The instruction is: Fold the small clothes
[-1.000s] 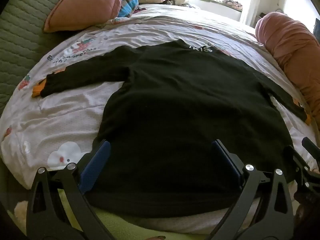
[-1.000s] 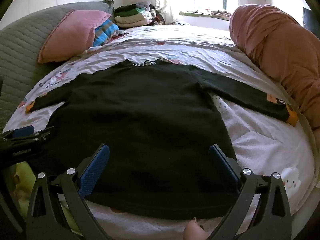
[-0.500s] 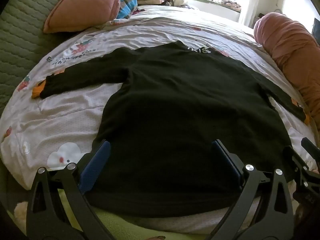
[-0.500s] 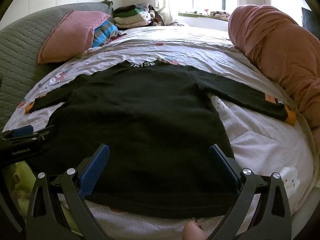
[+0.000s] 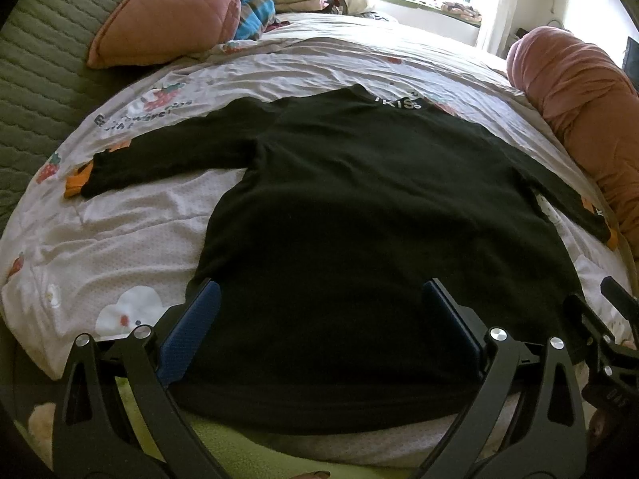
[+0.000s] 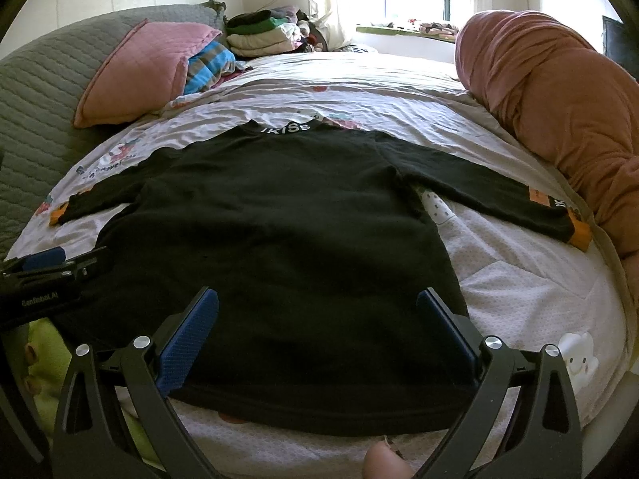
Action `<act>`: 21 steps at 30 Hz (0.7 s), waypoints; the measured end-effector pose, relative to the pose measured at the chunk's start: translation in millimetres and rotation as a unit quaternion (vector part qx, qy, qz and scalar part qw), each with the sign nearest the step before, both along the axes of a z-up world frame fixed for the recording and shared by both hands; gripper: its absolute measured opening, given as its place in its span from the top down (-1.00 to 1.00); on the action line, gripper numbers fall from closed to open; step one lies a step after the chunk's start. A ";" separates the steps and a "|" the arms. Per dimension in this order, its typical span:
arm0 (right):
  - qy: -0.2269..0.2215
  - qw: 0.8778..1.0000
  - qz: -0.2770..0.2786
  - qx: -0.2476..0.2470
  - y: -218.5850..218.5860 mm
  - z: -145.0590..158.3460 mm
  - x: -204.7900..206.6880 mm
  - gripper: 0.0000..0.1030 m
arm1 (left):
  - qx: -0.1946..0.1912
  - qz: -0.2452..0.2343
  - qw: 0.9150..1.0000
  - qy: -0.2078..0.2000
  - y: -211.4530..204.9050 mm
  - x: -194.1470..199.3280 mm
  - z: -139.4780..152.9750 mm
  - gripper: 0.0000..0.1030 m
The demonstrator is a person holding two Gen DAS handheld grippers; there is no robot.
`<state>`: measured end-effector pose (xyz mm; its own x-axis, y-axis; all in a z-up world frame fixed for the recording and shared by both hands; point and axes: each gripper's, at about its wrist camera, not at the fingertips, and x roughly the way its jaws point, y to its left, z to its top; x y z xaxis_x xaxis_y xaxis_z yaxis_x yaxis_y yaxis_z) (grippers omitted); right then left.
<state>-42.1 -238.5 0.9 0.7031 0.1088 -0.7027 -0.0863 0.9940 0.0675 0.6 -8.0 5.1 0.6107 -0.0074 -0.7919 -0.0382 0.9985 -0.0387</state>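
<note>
Nothing has moved: both jaws gape over the black top (image 5: 359, 219); only the right view shows a fingertip (image 6: 385, 463).

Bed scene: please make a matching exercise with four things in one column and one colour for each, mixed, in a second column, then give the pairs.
Things:
1. sweater
2. quilted pillow
3. sleeve cuff
4. gripper finger pads

Colours:
A. blue
B. black
C. orange
D. pink

Pairs: 1-B, 2-D, 3-C, 4-A
</note>
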 end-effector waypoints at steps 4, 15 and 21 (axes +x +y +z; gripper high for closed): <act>0.000 1.000 0.001 -0.001 0.4 -0.3 0.0 -0.92 | 0.000 0.001 1.000 -0.001 0.1 -0.2 0.0 -0.83; 0.002 1.000 0.001 -0.004 1.3 -3.0 1.3 -0.92 | 0.000 0.000 1.000 -0.002 0.7 -1.3 0.6 -0.83; 0.001 1.000 0.003 -0.004 1.5 -2.9 1.4 -0.92 | 0.000 0.000 1.000 -0.003 3.4 -0.2 4.4 -0.83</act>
